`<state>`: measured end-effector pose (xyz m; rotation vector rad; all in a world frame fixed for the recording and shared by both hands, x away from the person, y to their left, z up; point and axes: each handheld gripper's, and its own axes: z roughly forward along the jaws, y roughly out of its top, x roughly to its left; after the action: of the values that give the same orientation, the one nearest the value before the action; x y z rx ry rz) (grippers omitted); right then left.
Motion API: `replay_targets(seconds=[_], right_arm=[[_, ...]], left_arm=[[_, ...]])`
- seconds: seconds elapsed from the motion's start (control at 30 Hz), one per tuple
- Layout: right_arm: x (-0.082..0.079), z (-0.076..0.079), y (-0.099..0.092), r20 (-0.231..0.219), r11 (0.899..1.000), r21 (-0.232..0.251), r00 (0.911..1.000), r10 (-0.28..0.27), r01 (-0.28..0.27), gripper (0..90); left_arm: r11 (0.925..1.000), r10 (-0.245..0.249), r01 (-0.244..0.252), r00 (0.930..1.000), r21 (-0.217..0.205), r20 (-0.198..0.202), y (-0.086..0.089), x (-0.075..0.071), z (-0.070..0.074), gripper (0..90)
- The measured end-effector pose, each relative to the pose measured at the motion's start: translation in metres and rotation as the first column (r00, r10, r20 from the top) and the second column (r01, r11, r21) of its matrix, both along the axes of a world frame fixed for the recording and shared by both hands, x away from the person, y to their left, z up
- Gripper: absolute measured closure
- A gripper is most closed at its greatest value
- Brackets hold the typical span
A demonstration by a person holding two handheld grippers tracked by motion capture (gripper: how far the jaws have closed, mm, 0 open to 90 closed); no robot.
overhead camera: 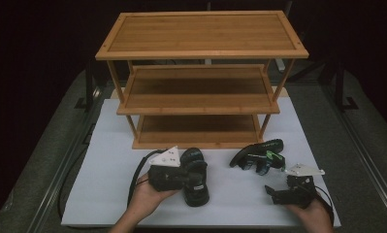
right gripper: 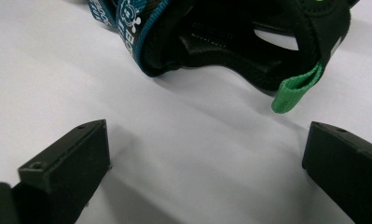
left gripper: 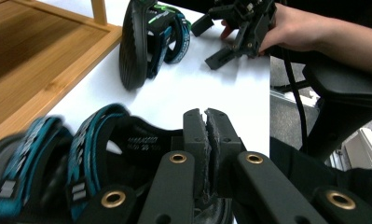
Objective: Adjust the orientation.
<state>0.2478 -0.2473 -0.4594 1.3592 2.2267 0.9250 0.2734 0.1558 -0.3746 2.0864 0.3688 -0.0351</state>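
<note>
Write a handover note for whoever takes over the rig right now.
Left gripper: fingers shut on the heel edge of the near sandal, which sits upright on the white board.
Right gripper: fingers wide open, holding nothing, low over the board just short of the far sandal, which lies tipped on its side; its green pull loop is the nearest part.
Wooden rack: all three shelves bare.
Done: one sandal gripped.
Left: probably grasp the second sandal and place both on a shelf.
</note>
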Motion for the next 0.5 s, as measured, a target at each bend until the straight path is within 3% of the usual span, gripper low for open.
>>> replay_targets(seconds=[0.17,0.43,0.47,0.5], right_arm=[[0.0,0.0,0.0,0.001,1.0,-0.001,1.0,0.0,0.0,0.3],[0.0,0.0,0.0,0.002,1.0,-0.001,1.0,0.001,-0.001,0.3],[0.0,0.0,0.0,0.001,1.0,-0.001,1.0,0.001,-0.001,0.3],[0.0,0.0,0.0,0.001,1.0,0.0,1.0,0.0,0.0,0.3]], left_arm=[[1.0,0.003,-0.003,1.0,0.001,-0.007,0.013,-0.006,-0.002,87.6],[0.9999,-0.002,0.001,0.9997,-0.013,-0.025,0.015,-0.008,-0.008,85.1],[0.9999,0.007,-0.007,0.9996,-0.013,-0.027,0.017,-0.008,-0.008,82.4],[0.9994,0.03,-0.03,0.9993,-0.014,-0.022,0.022,-0.008,-0.006,73.5]])
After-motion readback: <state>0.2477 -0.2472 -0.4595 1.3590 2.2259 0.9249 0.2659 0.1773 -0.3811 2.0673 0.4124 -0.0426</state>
